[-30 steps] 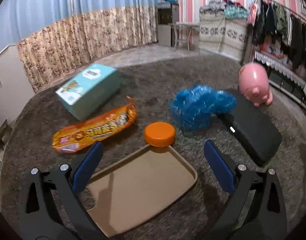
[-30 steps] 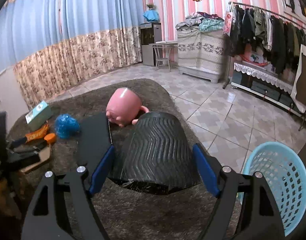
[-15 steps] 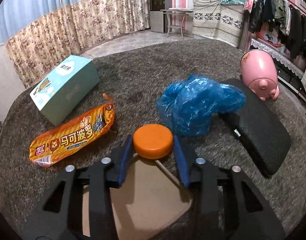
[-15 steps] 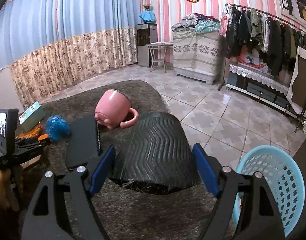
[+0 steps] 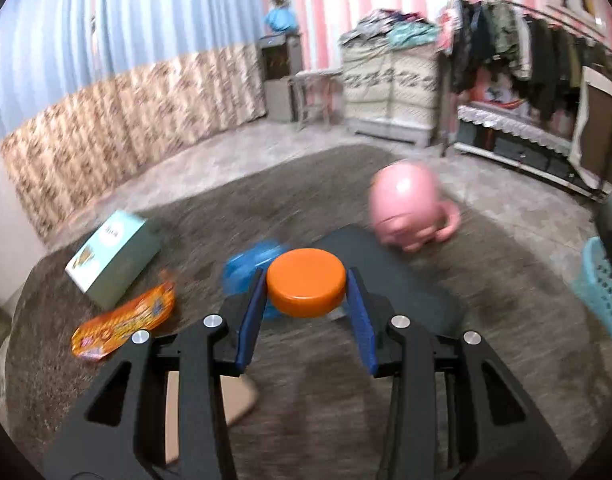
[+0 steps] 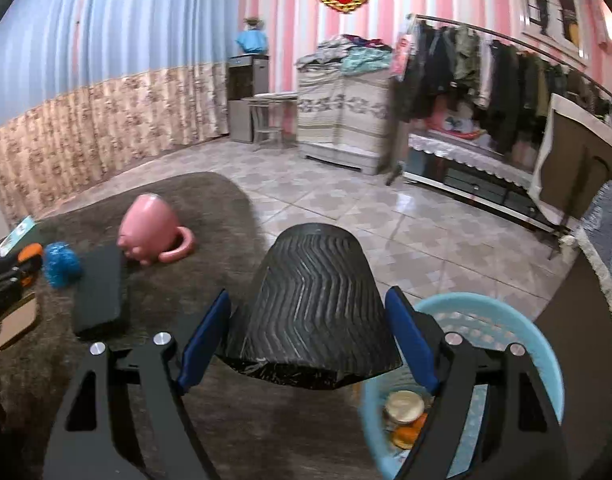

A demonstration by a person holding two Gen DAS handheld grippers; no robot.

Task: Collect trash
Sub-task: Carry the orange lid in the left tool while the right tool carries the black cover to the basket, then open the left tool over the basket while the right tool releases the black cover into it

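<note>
Now the left gripper (image 5: 306, 294), its jaws just closed, clamps the orange lid (image 5: 305, 282) above the carpet (image 5: 505, 344); the right gripper (image 6: 307, 340) clamps a black bag (image 6: 311, 304), blue basket (image 6: 517, 344) at 4 o'clock.

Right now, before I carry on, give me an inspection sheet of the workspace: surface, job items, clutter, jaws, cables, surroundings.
Surface: dark shaggy rug over tiled floor.
Job's things: orange lid held off the rug; black ridged object held beside the blue basket, which already has items inside; orange snack wrapper, blue crumpled bag and teal box on the rug.
Clutter: pink pig mug, black pad, tan tray.
Grippers: left gripper jaws have just closed on the lid; right gripper jaws clamp the black object.
Cables: nothing seen.
Surroundings: curtains, clothes rack, cabinet.
</note>
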